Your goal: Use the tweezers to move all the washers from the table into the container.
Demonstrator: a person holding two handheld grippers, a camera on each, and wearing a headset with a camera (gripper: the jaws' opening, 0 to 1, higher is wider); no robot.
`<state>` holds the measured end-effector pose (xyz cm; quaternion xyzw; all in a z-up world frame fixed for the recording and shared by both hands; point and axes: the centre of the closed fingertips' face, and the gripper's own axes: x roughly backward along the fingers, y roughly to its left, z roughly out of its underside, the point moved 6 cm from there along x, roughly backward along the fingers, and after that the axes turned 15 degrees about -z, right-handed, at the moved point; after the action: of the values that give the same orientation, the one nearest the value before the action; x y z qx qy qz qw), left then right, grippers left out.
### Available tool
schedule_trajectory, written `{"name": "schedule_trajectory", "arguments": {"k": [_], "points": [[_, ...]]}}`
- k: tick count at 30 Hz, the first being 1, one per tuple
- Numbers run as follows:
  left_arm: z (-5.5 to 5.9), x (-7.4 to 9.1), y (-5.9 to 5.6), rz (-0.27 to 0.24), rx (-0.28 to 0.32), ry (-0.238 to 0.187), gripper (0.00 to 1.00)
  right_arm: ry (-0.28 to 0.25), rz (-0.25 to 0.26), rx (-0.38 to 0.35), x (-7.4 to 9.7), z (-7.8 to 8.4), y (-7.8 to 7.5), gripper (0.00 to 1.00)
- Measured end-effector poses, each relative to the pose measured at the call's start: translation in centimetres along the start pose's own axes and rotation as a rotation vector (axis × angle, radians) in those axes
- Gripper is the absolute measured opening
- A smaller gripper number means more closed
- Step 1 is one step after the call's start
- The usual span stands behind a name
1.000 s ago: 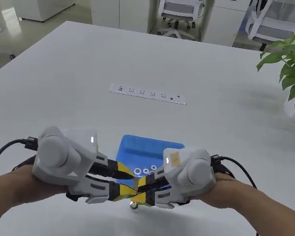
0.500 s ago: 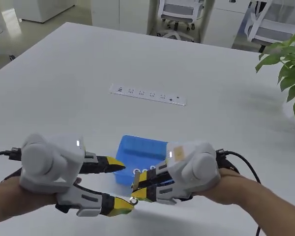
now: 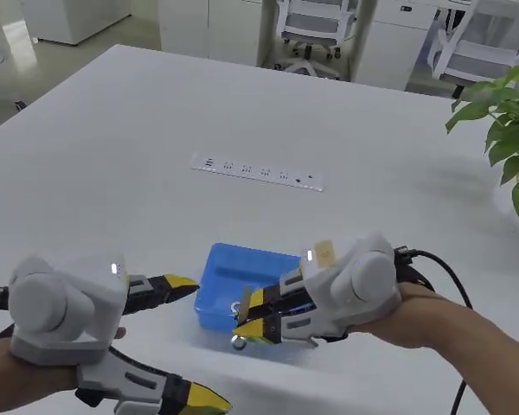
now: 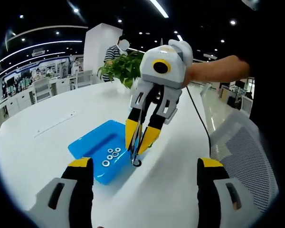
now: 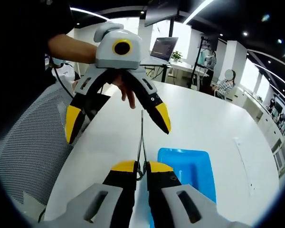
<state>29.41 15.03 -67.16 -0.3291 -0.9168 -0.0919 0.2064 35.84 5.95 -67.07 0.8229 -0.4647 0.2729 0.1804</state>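
My right gripper (image 3: 247, 316) is shut on thin metal tweezers (image 5: 141, 135), which point away from its jaws. The tweezers' tips (image 4: 135, 159) meet a washer (image 3: 239, 343) just outside the near wall of the blue container (image 3: 242, 264). I cannot tell whether that washer is lifted. Several washers (image 4: 111, 154) lie inside the container (image 4: 92, 142). My left gripper (image 3: 199, 341) is open and holds nothing, to the left of the container, with its jaws spread wide. In the right gripper view the left gripper (image 5: 118, 121) faces me beyond the tweezers.
A white power strip (image 3: 255, 170) lies mid-table beyond the container. A green plant (image 3: 502, 130) stands at the table's right edge, and office chairs (image 3: 316, 26) stand past the far edge. Bare white tabletop (image 3: 112, 156) surrounds the work.
My left gripper has drawn back from the right one, to the left and toward me, with its jaws opened wide. The right gripper keeps the tweezers by the container's near wall.
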Motion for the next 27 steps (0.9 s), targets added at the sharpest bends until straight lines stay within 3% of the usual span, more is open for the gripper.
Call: {"name": "schedule_trajectory", "arguments": {"k": [10,20,27], "points": [[-0.7,0.4,-0.4,-0.013,0.02,-0.01,0.99,-0.024,0.029,-0.01,1.5,-0.5,-1.1,0.09],[-1.1,0.9,0.5,-0.033,0.028,-0.022,0.99,-0.03,0.073,-0.028,2.6,0.1,-3.3,0.09],[-1.4,1.0,0.8,-0.04,0.026,-0.03,0.99,-0.026,0.087,-0.036,2.3,0.9,-4.4,0.09]]}}
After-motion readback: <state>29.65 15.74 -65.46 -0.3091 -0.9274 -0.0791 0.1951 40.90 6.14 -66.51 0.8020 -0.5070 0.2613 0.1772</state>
